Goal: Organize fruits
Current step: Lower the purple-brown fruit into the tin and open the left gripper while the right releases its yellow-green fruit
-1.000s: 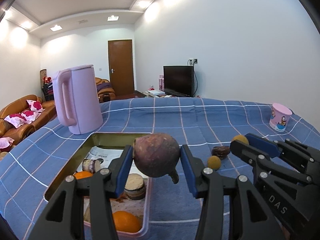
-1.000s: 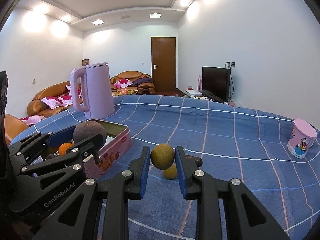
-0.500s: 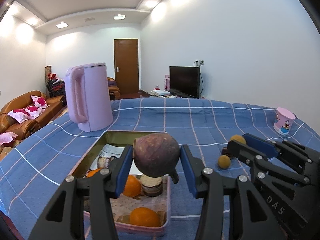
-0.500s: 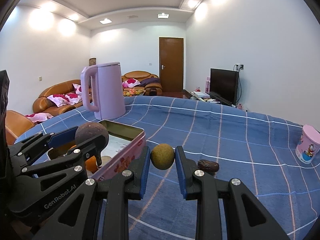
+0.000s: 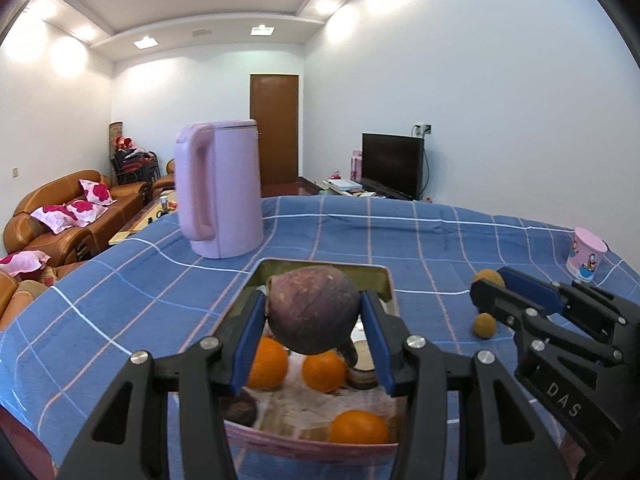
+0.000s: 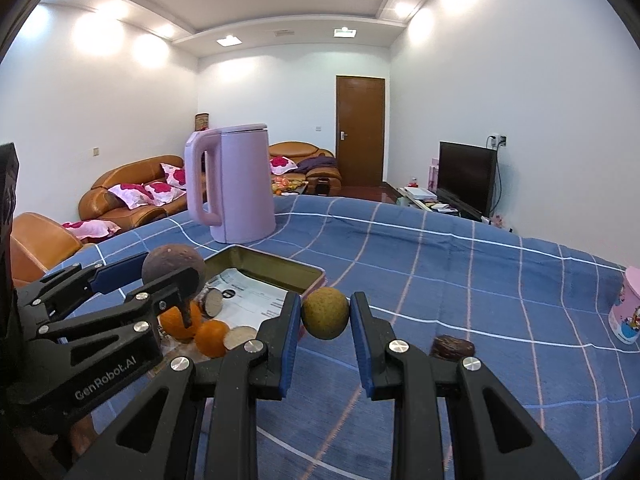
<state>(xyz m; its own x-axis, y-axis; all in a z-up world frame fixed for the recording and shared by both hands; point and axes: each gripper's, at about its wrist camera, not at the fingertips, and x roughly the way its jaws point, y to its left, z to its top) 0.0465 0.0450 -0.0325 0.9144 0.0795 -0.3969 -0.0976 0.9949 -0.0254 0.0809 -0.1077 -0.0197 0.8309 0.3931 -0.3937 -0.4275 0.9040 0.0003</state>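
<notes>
My left gripper (image 5: 313,304) is shut on a round purple-brown fruit (image 5: 312,314) and holds it above the open pink tin (image 5: 386,285). In the tin lie three oranges (image 5: 358,426) and some cut brown pieces on printed paper. My right gripper (image 6: 326,304) is shut on a small yellow-green fruit (image 6: 325,313), above the blue cloth just right of the tin (image 6: 312,276). A small yellow fruit (image 5: 485,325) and a dark wrinkled fruit (image 6: 452,347) lie on the cloth to the right.
A tall pink kettle (image 5: 219,190) stands behind the tin. A pink printed cup (image 6: 626,306) stands at the table's far right. The blue checked cloth (image 6: 440,264) covers the whole table. Sofas, a door and a television are beyond it.
Both grippers have moved left together with their fruits still held. The purple-brown fruit now hangs over the tin's middle, and the yellow-green fruit has come up to the tin's right side.
</notes>
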